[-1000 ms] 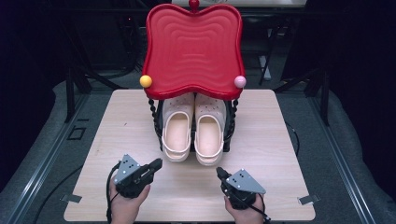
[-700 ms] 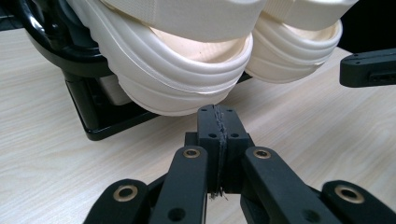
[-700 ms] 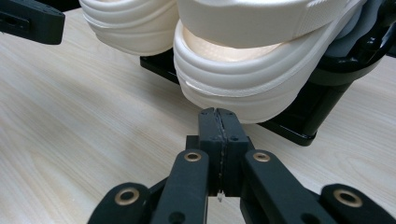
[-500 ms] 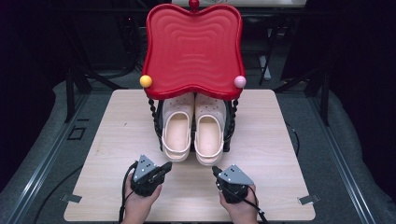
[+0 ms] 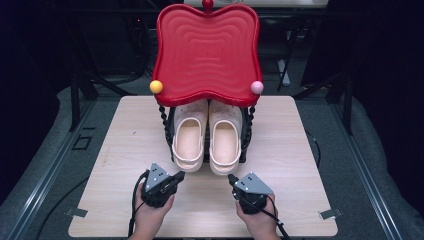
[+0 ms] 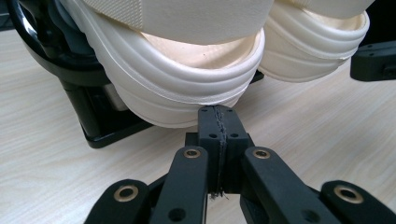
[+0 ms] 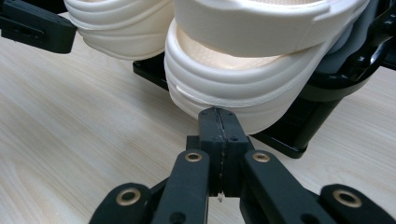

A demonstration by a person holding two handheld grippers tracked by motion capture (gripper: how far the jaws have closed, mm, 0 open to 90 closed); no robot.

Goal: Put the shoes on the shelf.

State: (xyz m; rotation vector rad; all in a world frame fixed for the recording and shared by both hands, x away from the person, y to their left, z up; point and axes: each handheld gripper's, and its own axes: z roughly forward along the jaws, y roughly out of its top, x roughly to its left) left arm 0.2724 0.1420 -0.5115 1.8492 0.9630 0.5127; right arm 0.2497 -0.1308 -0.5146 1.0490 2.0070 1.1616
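Your left gripper (image 6: pixel 218 114) and right gripper (image 7: pixel 219 116), each with jaws pressed together and empty, point at the heels of the two cream clogs (image 5: pixel 207 140) on the black rack (image 5: pixel 170 130) under the red tray (image 5: pixel 207 50), mid-table.

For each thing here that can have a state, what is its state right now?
Left gripper: shut, empty, tips just short of the left clog's heel.
Right gripper: shut, empty, tips at the right clog's heel.
Left clog: on the rack, heel toward the person.
Right clog: on the rack, beside the left clog.
Red tray: on top of the rack, empty.
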